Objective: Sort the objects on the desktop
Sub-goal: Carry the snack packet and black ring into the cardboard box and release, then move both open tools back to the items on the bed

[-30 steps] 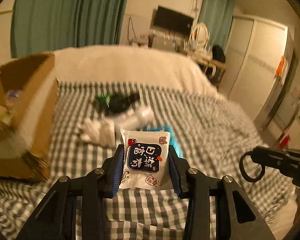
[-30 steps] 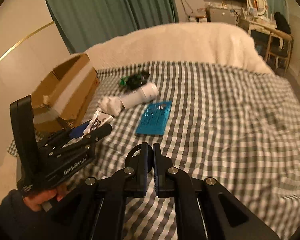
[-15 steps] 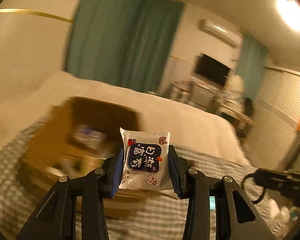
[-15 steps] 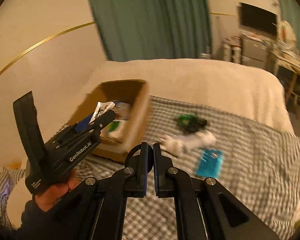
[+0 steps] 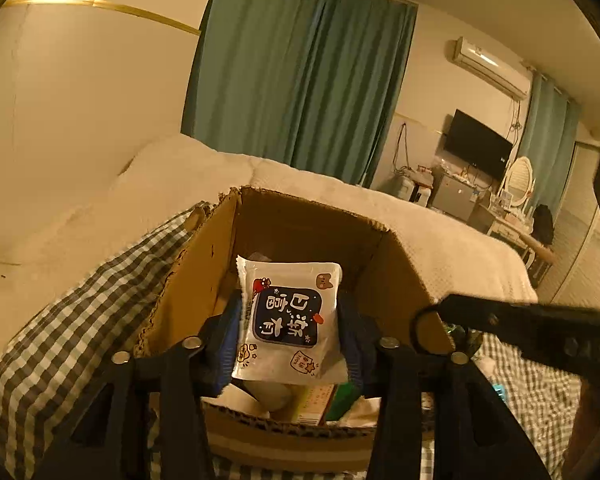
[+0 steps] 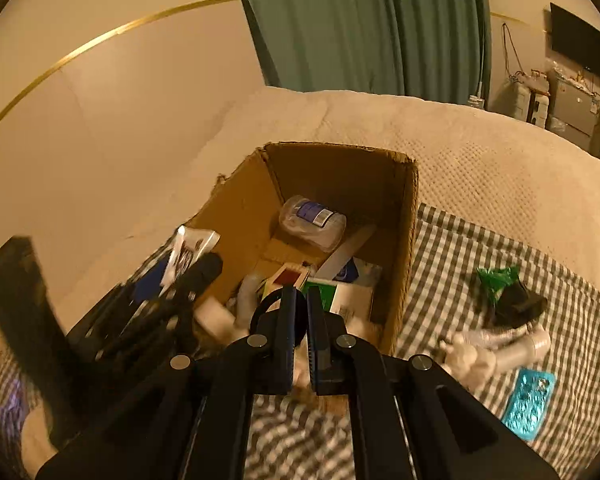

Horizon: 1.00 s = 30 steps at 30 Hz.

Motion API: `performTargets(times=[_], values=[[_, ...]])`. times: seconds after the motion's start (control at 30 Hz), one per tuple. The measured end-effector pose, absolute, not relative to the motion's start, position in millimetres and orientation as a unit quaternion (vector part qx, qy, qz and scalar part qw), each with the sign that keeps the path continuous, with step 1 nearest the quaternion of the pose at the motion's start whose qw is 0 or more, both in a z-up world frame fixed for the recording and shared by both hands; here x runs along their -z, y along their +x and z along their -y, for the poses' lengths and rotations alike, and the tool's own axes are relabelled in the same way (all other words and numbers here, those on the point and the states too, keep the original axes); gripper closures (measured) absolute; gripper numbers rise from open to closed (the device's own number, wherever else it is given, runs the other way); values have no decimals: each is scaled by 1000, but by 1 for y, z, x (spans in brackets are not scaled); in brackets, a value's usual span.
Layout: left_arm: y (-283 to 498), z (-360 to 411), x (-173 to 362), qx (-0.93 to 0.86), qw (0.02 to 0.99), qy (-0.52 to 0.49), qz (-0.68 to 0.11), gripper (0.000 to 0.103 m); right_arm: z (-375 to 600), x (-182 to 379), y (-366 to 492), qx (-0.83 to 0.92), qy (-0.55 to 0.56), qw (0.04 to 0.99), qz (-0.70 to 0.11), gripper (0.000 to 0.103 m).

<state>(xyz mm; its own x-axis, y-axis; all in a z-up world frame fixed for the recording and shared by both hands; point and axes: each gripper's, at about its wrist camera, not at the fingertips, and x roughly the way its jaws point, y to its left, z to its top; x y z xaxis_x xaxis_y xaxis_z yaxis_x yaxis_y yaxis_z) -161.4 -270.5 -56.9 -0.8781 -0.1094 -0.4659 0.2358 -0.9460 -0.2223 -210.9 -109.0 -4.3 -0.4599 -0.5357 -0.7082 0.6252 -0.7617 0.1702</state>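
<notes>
Over the open cardboard box (image 5: 312, 228) on the bed: left hand-held gripper (image 5: 288, 330), its jaws having just been opening, with a white snack packet (image 5: 290, 320) (dark blue label, cartoon print) upright between the blue pads; the packet appears loose on the right side, though whether the left pad presses it cannot be told from this angle. The packet sits above the box's mouth, not yet among the contents. Right hand-held gripper (image 6: 299, 340): jaws closed together with nothing between them, pointing down at the near rim of the same box (image 6: 404, 248). Box contents, seen from the right wrist: a clear plastic bottle (image 6: 312, 220) lying on its side at the far end, a white carton and small boxes nearer. On the checked sheet (image 6: 452, 264) to the right of the box: a green-and-black item (image 6: 508, 292), a white tube-like bottle (image 6: 500, 346) just beside it, and a teal blister card (image 6: 530, 404) nearer the camera. Cream blanket (image 6: 460, 148) covers the far part of the bed; teal curtains (image 5: 300, 92) hang behind.
</notes>
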Motion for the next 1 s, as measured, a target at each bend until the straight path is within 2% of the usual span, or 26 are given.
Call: performTargets(times=[0.03,0.07,0.1,0.13,0.2,0.4,0.67,0.8,1.0], values=[[-161,268,59,960,91,230,-133,38,112,6,-215,856,391,333,-58,90],[-160,267,59,960,97,230,-129,31,112,6,-218,861,387,325,-54,84],[-155,270,59,960,103,229,-126,17,108,5,-220,865,382,321,-46,72],[-154,269,59,959,110,227,-125,9,104,4,-221,868,377,322,-34,62],[-150,265,55,960,115,224,-127,8,95,0,-218,873,369,319,-23,59],[-143,239,34,962,100,224,-117,8,42,-18,-194,891,350,287,-25,59],[-133,131,6,970,25,233,-66,6,-85,-48,-164,924,326,198,21,59],[-135,82,18,965,4,256,-61,3,-131,-46,-147,932,322,163,21,59],[-146,37,78,952,-19,299,-67,3,-175,-7,-137,930,344,126,19,55]])
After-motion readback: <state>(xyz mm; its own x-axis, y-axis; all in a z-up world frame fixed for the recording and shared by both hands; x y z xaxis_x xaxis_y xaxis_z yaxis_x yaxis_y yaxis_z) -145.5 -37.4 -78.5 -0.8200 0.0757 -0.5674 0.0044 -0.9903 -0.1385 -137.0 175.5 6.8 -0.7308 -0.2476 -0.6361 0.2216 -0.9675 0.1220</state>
